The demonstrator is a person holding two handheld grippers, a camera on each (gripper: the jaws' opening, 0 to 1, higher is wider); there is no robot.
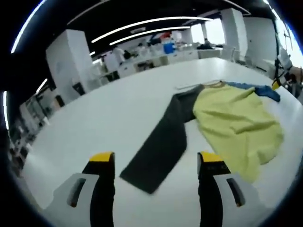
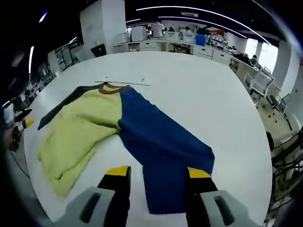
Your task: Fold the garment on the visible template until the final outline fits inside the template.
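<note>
Garment [image 1: 232, 118] shows its grey sleeve [image 1: 161, 149] before the wide left claw [image 1: 156, 163], its blue sleeve [image 2: 165, 146] before the wide right claw [image 2: 157, 173].

In the left gripper view, the yellow-bodied garment [image 1: 234, 125] hides most of its blue sleeve [image 1: 258, 90] at two o'clock. Shelf items [image 2: 180, 35] behind the white desk [image 2: 199, 94] at twelve o'clock are too small to identify.

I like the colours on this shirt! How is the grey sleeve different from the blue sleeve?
The grey sleeve is dark charcoal; the blue sleeve is deep blue. The grey sleeve lies ahead of the left gripper, the blue sleeve ahead of the right gripper. Both lie flat on the white table, spread out from the yellow body.
</note>
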